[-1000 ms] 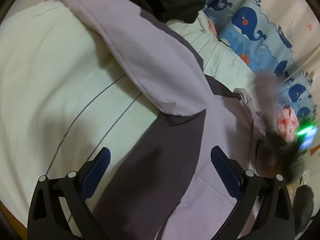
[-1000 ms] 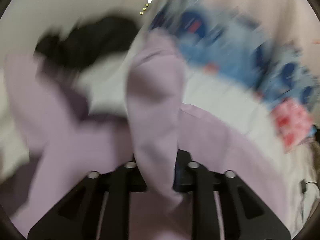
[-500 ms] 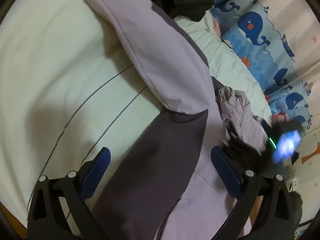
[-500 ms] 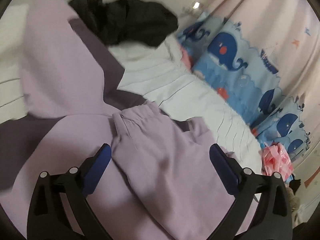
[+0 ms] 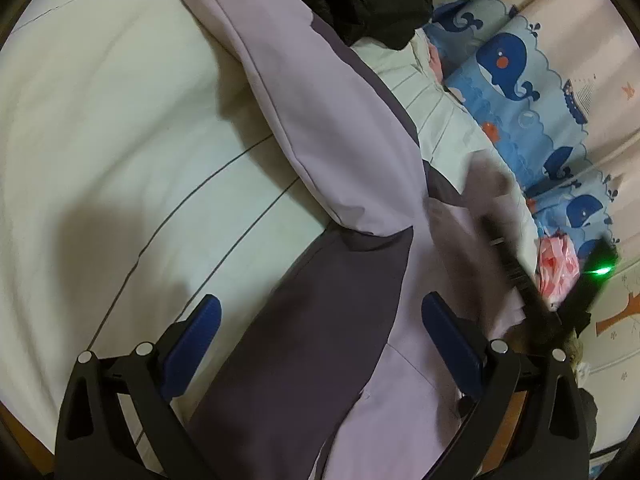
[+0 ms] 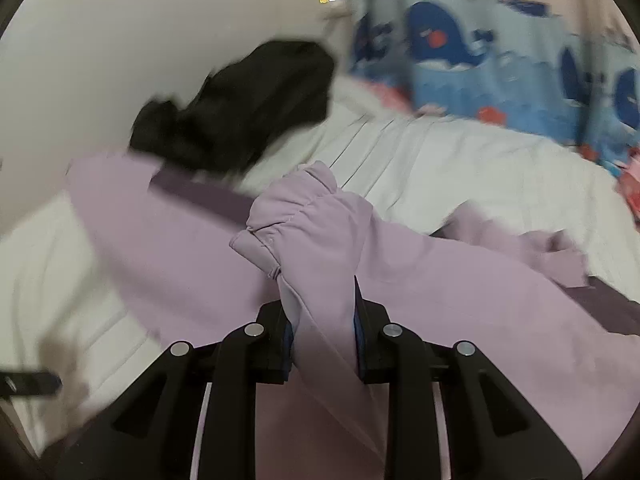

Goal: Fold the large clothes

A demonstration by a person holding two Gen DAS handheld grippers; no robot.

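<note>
Right tool (image 6: 322, 332) closing on the jacket (image 5: 352, 240) cuff (image 6: 288, 216)
Soft, light, floppy fabric; grip seams or cuffs. Left tool (image 5: 320, 328) hangs apart, empty.

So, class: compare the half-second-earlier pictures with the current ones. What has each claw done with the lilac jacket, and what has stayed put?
The right claw, open above the lilac jacket half a second ago, is now closing on its sleeve cuff, with the fabric bunched between its pads. The left claw stays open and empty over the jacket's dark panel. The black garment and whale-print fabric have not moved.
</note>
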